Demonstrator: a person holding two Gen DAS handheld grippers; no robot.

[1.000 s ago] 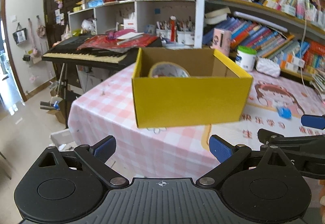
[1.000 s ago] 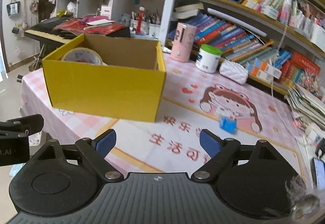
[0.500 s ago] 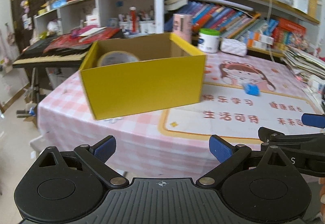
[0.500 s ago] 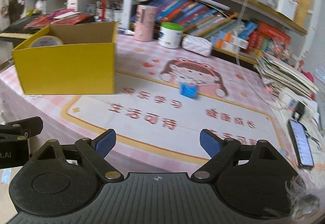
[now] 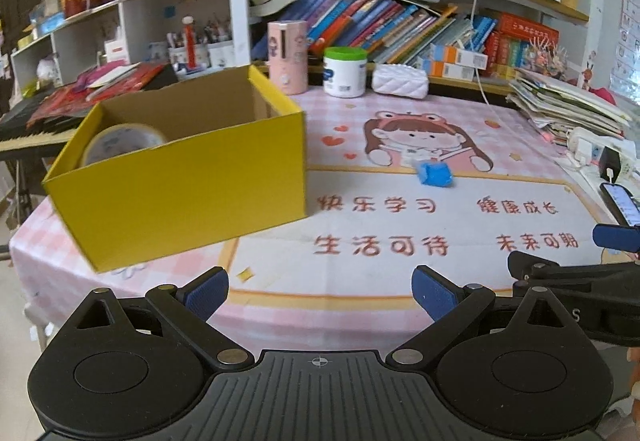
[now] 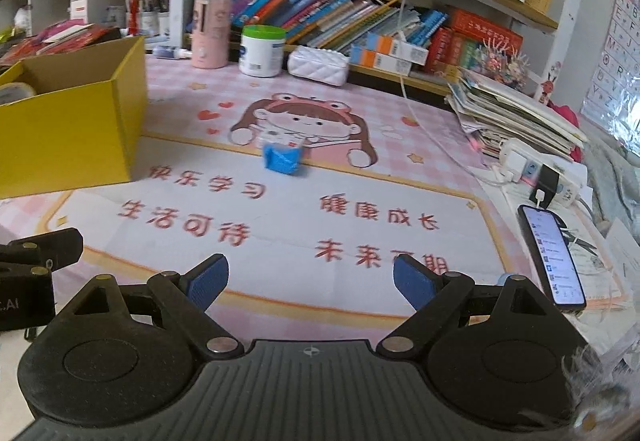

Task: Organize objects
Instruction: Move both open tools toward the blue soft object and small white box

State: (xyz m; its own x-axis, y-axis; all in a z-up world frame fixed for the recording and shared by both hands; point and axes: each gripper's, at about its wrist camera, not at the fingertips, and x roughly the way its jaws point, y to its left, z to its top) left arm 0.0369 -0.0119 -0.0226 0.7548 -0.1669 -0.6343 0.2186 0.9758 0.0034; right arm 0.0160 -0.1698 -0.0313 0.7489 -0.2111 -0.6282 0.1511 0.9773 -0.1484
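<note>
A yellow cardboard box (image 5: pixel 180 193) (image 6: pixel 72 137) stands open on the left of the table, with a roll of tape (image 5: pixel 120 139) lying inside it. A small blue object (image 5: pixel 435 174) (image 6: pixel 282 159) rests on the cartoon desk mat (image 5: pixel 400 225) (image 6: pixel 280 233) in the middle of the table. My left gripper (image 5: pixel 320 291) hovers open over the table's near edge, nothing between its blue pads. My right gripper (image 6: pixel 310 283) is open too, empty, well short of the blue object. Its fingertip (image 5: pixel 616 237) shows at the right edge of the left wrist view.
A pink canister (image 6: pixel 210 33), a white jar with a green lid (image 6: pixel 262 51) and a white quilted pouch (image 6: pixel 318 65) line the table's back. Bookshelves (image 6: pixel 360 13) rise behind. Stacked papers (image 6: pixel 516 117), a power strip (image 6: pixel 540 171) and a phone (image 6: pixel 552 255) crowd the right side. A keyboard (image 5: pixel 28 125) stands beyond the left edge.
Both grippers have swung to the right along the table's front. The box has slid toward the left of each view, and the blue object and the phone have come into sight. Both stay open.
</note>
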